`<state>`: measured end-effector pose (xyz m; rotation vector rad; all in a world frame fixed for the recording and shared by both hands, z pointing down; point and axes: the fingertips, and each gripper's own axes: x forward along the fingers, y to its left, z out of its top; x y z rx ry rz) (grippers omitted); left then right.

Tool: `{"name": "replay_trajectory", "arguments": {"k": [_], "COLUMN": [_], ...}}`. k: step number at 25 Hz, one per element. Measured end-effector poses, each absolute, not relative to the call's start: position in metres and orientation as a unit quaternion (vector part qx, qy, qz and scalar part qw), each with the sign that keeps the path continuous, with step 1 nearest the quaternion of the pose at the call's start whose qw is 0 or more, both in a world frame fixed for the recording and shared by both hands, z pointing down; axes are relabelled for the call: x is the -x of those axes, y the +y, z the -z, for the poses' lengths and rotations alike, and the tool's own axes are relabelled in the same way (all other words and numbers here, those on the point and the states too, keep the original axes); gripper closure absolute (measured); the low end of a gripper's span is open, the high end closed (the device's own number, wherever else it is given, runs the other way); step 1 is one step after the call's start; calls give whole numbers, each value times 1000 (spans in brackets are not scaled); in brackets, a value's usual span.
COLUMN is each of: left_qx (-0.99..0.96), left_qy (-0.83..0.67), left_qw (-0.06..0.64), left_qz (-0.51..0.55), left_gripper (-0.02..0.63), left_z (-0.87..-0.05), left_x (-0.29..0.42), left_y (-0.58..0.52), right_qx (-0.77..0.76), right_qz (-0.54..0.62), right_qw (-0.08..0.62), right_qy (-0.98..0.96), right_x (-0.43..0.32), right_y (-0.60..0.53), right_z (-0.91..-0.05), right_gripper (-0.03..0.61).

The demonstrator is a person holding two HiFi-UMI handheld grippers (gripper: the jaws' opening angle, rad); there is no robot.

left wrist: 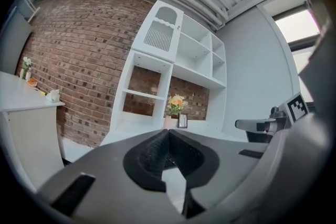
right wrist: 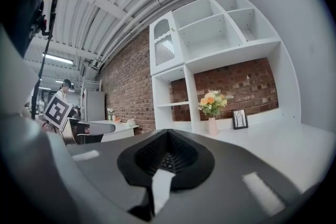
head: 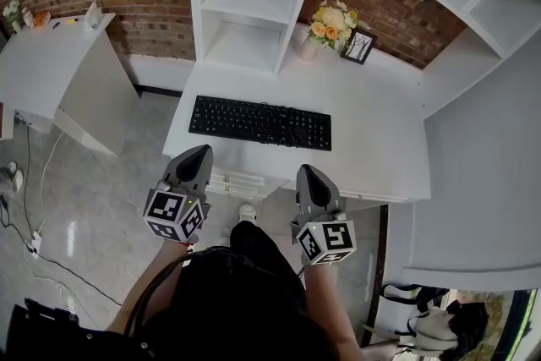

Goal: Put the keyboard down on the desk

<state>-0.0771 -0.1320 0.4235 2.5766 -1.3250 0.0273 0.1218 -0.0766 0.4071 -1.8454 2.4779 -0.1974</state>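
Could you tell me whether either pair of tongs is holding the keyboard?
No, the keyboard lies flat on the desk, clear of the left tongs and right tongs, both shut and empty.

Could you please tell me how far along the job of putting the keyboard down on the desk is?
Done: the keyboard lies flat on the desk, with nothing holding it. In hand: nothing. The left gripper and the right gripper are both shut and empty, and they hang short of the desk's front edge, clear of the keyboard. Left: nothing that shows here.
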Motion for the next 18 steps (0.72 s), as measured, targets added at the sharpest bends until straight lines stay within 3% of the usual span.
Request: {"name": "replay_trajectory", "arguments": {"k": [18], "left_qx": [-873], "left_qy": [-479], "left_qw": [93], "left_qz": [-6], "left_gripper": [614], "left_z": [-414], "left_x": [101], "left_y": [-103], "right_qx": [619], "right_qz": [53], "right_qw": [33], "right_qy": [783], "right_x": [-141], "right_y": [-39], "right_z": [-406], "right_gripper": [577]}}
